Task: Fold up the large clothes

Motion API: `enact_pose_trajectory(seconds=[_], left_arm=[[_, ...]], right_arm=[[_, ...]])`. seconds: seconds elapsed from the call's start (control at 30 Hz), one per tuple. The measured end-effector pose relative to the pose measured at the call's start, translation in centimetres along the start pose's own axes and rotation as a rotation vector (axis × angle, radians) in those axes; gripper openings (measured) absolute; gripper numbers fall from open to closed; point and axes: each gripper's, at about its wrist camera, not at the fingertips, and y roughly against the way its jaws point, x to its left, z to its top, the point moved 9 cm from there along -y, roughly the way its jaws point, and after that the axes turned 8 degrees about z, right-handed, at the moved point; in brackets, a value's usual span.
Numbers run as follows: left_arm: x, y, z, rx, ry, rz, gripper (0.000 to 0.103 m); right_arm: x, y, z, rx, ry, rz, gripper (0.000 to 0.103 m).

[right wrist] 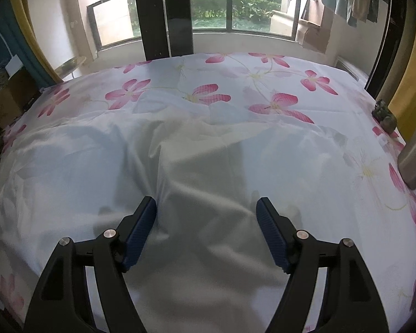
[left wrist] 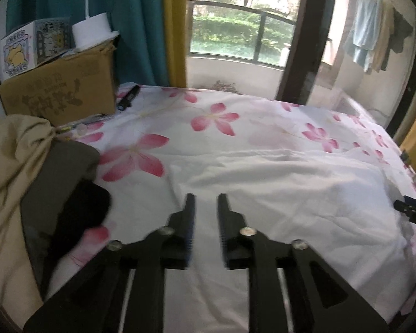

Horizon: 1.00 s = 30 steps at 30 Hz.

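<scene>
A large white garment [left wrist: 291, 194] lies spread on the bed over a white sheet with pink flowers [left wrist: 213, 116]. It also shows in the right wrist view [right wrist: 197, 166], wrinkled and partly folded. My left gripper [left wrist: 206, 198] hovers over the garment's left edge, its jaws a narrow gap apart and empty. My right gripper [right wrist: 206, 202] is wide open above the garment's near middle, nothing between its blue pads [right wrist: 141, 227]. The right gripper's tip also shows at the right edge of the left wrist view [left wrist: 410, 209].
A pile of beige, grey and black clothes [left wrist: 41, 194] lies at the bed's left. A cardboard box [left wrist: 61, 91] with a white roll [left wrist: 93, 29] stands behind it, a black flashlight [left wrist: 129, 97] beside it. A small dark figurine [right wrist: 384, 115] sits at the bed's right edge. A balcony window [right wrist: 208, 8] is beyond.
</scene>
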Motion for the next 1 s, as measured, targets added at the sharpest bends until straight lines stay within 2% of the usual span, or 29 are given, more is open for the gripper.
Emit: enact_pose_trajectory(seconds=[0.23,0.37,0.57,0.77,1.0], left_arm=[[-4.2,1.7,-1.0,-0.040,-0.063,-0.021,0.026],[-7.2,2.8,-1.5,-0.057,-0.089,-0.073,0.026],[-11.4,3.1,-3.2,-0.030,-0.136,-0.146,0.026],[-15.7,3.0,-5.0,0.009,-0.188,-0.214,0.026],[-19.9,3.4,-5.5,0.007,-0.255,-0.258,0.026]], right_arm=[[-0.3,2.1,-1.2,-0.045,0.004,0.002,0.074],[-1.4,3.7,-1.9,-0.080,-0.014,-0.015,0.074],[-3.0,6.1,-3.4,-0.122,-0.035,-0.026,0.075],[-4.5,7.0,-5.5,-0.109,-0.061,-0.014,0.077],[-5.7,7.6,-7.4,-0.086,-0.094,0.017,0.077]])
